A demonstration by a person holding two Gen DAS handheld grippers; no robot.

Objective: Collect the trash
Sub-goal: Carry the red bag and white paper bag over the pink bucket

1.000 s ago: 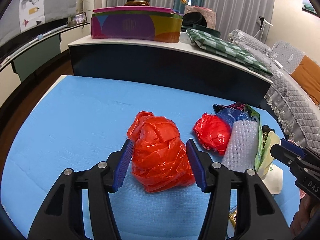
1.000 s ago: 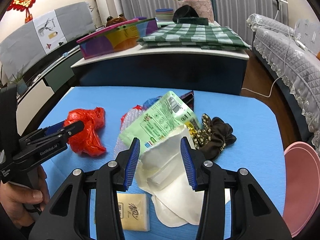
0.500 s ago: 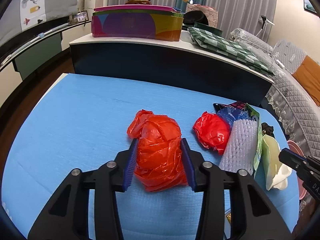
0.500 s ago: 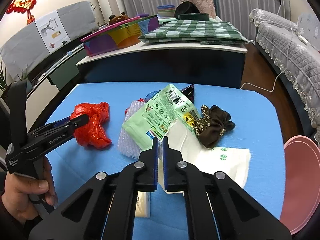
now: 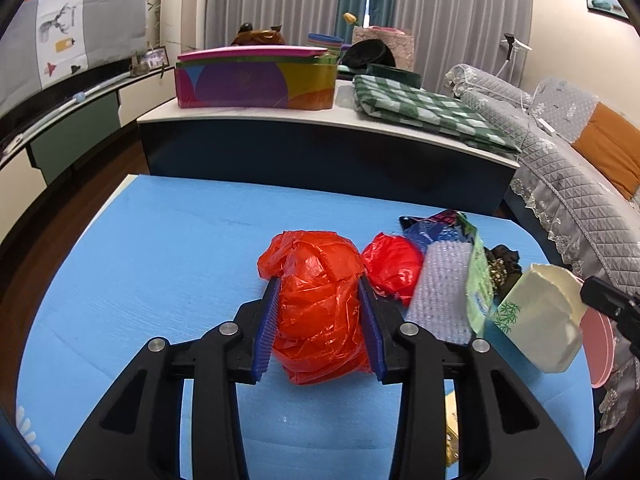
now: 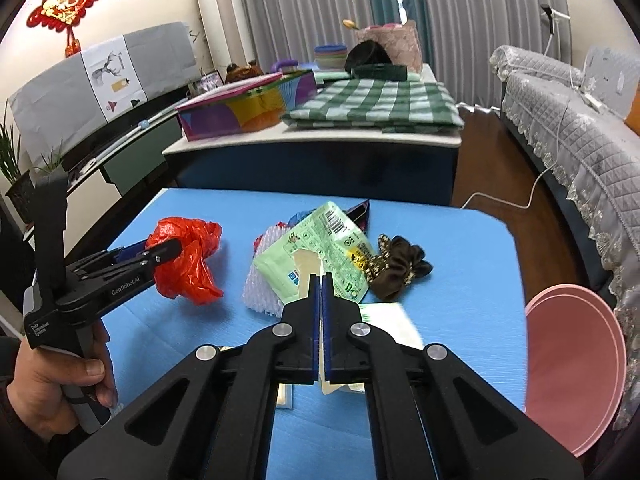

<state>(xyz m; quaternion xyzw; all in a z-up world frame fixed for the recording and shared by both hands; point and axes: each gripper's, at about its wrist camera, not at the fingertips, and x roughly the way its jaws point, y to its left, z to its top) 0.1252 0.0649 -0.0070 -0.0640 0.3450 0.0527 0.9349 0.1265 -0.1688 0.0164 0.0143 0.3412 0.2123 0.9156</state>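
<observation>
Two pieces of trash were in my grip at once. The red plastic bag (image 5: 320, 312) sat squeezed between the blue pads of the left gripper (image 5: 320, 316), whose jaws were closing on it, and it looked lifted off the blue table (image 5: 160, 260). The right gripper (image 6: 321, 304) had its jaws clamped nearly flat on a thin edge of the cream tissue packet (image 5: 540, 320), which hung clear of the surface.

To do this lift well, I judged the crumpled bag needed a firm but not crushing squeeze — slick film can slide out of the pads — and the packet, held only by its rim, wanted a slow, level carry so it would not swing or tear loose. The likely drop point was the pink bin (image 6: 576, 372) at the table's right edge.

From the left wrist view I saw the packet's whole body and the bamboo print on it; the right wrist view showed only a sliver of it between the pads. The right view alone showed my hand (image 6: 56, 392) on the left handle, the green wrapper (image 6: 320, 256) in full, the brown scrunchie (image 6: 404, 268), and the bin's open mouth. The second red bag (image 5: 392, 268) and the bubble wrap (image 5: 444, 292) were plainer from the left.
</observation>
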